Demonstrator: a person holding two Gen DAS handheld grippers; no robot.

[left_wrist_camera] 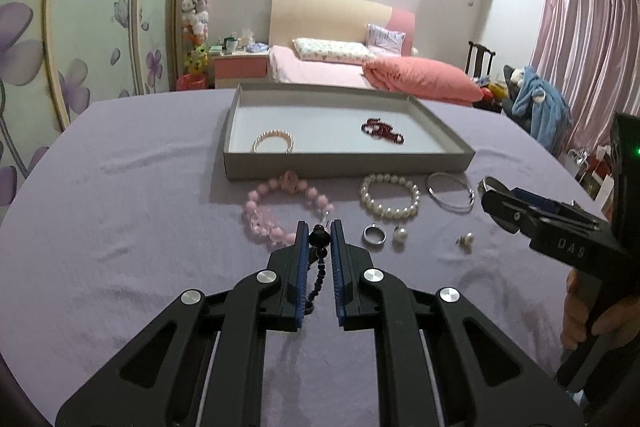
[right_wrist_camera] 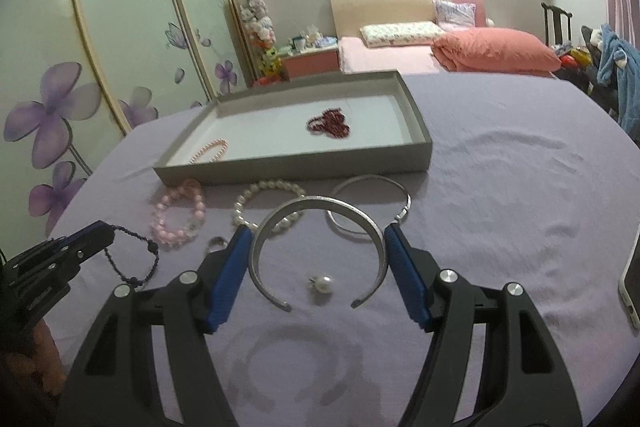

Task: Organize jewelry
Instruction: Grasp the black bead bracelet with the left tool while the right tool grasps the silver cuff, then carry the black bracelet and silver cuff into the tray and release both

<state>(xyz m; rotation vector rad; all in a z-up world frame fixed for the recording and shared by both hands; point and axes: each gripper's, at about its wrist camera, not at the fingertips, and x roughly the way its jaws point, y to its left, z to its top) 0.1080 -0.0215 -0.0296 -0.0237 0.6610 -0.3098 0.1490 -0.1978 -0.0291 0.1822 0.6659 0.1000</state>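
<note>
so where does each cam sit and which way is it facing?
Left wrist: on the left gripper, looking forward and down over the table at the tray; its fingers pinch a dark beaded bracelet; right gripper and hand at right.
Right wrist: on the right gripper, facing the same tray; its fingers hold a silver cuff; left gripper at lower left.
Shared: tray, pink bead bracelet, pearl bracelet, bed.

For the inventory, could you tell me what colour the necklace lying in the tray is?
Dark red necklace, clearest in the right wrist view.
</note>
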